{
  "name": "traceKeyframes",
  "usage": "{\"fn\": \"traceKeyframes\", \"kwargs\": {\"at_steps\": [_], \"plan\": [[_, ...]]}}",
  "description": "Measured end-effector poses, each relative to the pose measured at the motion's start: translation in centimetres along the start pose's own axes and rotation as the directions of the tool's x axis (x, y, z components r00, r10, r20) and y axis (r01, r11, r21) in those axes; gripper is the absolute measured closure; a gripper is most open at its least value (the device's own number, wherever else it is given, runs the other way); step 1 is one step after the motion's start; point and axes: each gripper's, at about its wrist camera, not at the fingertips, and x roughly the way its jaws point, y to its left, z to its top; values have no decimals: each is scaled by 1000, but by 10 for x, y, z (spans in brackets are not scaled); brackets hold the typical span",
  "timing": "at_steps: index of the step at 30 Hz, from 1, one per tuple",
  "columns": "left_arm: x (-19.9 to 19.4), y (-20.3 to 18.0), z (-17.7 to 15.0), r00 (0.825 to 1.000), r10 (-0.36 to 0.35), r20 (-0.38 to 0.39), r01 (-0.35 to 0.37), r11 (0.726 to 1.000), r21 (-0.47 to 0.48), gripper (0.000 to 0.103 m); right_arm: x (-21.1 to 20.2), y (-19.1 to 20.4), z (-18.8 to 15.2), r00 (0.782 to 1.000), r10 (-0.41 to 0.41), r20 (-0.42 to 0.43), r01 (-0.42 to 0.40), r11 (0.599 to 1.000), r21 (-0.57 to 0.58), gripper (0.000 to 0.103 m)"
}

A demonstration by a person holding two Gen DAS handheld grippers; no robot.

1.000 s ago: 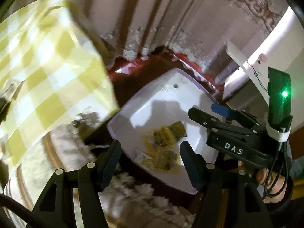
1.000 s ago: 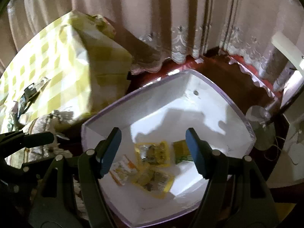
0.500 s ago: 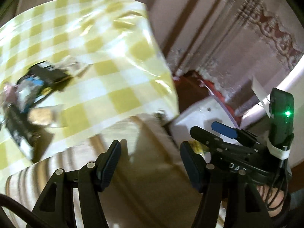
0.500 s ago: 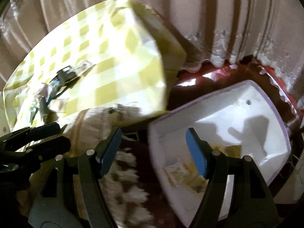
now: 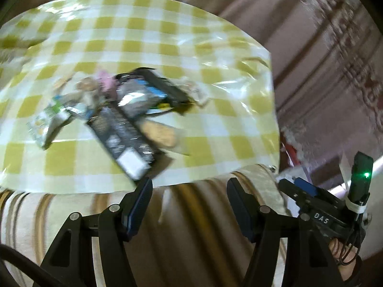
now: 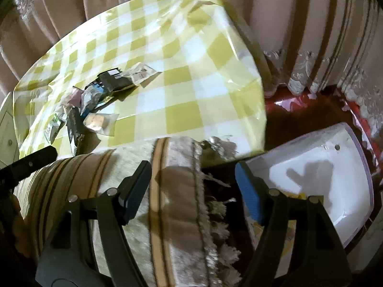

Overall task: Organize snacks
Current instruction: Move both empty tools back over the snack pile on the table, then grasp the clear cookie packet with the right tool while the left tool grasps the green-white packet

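Nearest to us, the left gripper (image 5: 189, 205) hangs over a striped cloth (image 5: 71, 212) that drapes the front edge of the worktop; its jaws are spread wide with nothing between them. The right gripper (image 6: 192, 186) sits just beside it, also with jaws spread and empty, above the same cloth and its fringe (image 6: 215, 215).

Down to our right, on the floor next to the worktop, stands a white bin (image 6: 335, 167). A few yellow packets (image 6: 289, 229) show in its bottom, mostly hidden behind the right gripper's finger, so we judge that part of the sorting is done.

Farther off, on the yellow checked tablecloth (image 5: 203, 119), lies the pile of snacks (image 5: 115, 110) that we take to be what is left. In the left view the nearest of them is a long dark packet (image 5: 124, 138), lying at an angle with one end close to the cloth edge. Touching it on the right is a clear wrapper with a pale biscuit (image 5: 158, 134) inside. Behind these are a crumpled silver and blue bag (image 5: 138, 98), a small green and white packet (image 5: 47, 122) off to the left, and something pink (image 5: 105, 81) at the back; blur keeps us from reading any labels.

Most of the snacks are on the worktop, so we reckon the job is less than half finished. Beyond the worktop hang pale curtains (image 6: 311, 24).
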Motion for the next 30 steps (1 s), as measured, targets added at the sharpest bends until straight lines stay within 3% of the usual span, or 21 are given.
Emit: {"fn": "traceKeyframes", "kwargs": {"at_steps": [16,22,30], "plan": [[-20,99,-1,996,76,40,-66,973,-220,38,33,89,19,999,27,-32,-34,967,-252,24],[-23,125,2,993,110,45,-93,957,-275,38,49,104,26,998,30,-52,-44,956,-291,24],[-19,150,22,964,266,27,-252,936,-245,38,77,125,37,995,25,-98,-59,931,-361,24]]}}
